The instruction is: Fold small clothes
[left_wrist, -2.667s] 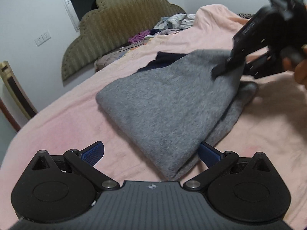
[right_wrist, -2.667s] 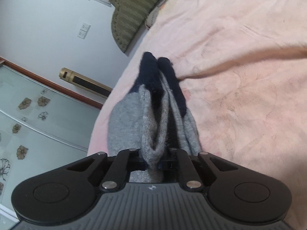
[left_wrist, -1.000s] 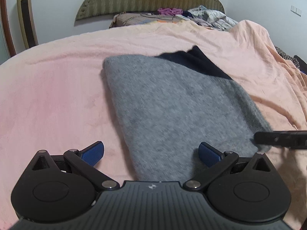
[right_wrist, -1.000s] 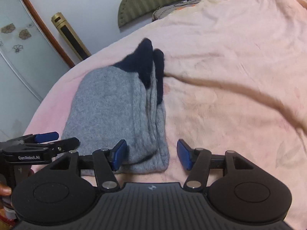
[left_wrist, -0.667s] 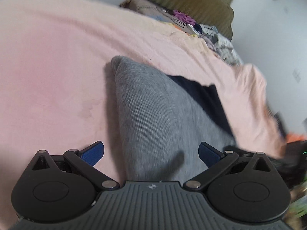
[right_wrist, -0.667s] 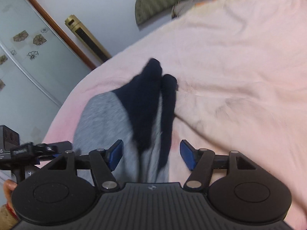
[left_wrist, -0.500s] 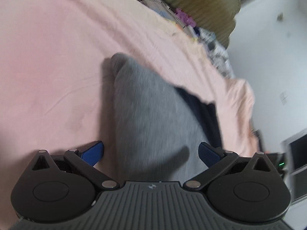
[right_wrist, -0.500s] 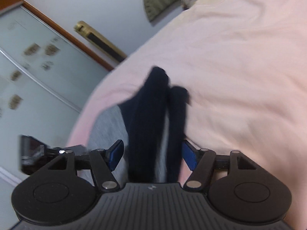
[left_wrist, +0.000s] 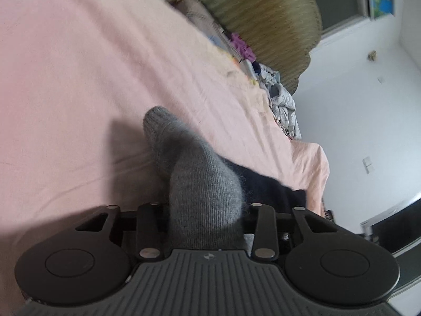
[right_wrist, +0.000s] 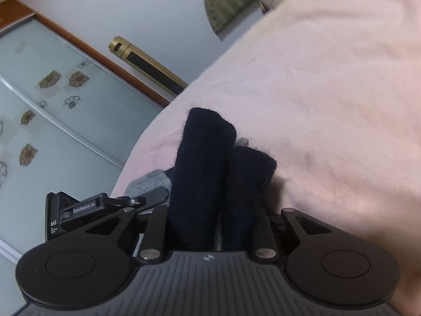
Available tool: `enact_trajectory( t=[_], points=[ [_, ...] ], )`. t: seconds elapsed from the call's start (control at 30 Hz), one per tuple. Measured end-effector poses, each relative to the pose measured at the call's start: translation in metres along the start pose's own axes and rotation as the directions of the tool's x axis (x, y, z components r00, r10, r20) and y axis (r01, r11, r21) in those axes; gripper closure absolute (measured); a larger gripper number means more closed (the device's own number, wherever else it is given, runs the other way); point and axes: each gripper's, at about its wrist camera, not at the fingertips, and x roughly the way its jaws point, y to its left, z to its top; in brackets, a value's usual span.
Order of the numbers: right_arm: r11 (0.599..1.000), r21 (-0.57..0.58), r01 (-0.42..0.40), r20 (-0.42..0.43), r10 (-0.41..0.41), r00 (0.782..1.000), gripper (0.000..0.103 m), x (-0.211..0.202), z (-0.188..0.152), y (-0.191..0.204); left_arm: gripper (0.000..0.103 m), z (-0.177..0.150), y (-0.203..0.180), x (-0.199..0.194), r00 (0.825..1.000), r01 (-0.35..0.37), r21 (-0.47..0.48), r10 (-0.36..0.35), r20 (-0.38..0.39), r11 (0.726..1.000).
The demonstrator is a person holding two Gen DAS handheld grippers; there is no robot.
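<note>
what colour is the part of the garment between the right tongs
Dark navy, nearly black; shows best in the right wrist view.

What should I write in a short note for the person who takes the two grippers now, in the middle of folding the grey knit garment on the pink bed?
Left gripper: jaws closing on the grey end of the knit garment.
Right gripper: jaws closing on the garment's dark navy end, two bunched layers between them.
Garment lies folded on the pink blanket; more clothes are piled near the headboard.
Done: folded lengthwise, both ends taken.
Left: probably one more fold, then set it aside and take the next piece.
</note>
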Motion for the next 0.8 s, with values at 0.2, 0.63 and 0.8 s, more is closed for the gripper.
enact_trajectory(
  t=[0.2,0.63,0.8],
  points=[
    [0.994,-0.069,-0.090,0.049,0.093,0.994,0.082,-0.031,-0.006,0.059,0.065,-0.011,-0.037,-0.070,0.995,0.020,0.118,-0.032,0.098,0.993],
    [0.980,-0.107,0.169,0.033,-0.166,0.986,0.076,0.050,0.037,0.058,0.021,0.062,-0.043,-0.041,0.947,-0.291,0.223,0.248,0.204,0.930],
    [0.981,-0.090,0.173,-0.006,-0.175,0.985,0.044,0.022,0.018,0.039,0.003,0.040,-0.038,-0.073,0.951,-0.296,0.241,0.261,0.167,0.924]
  ],
)
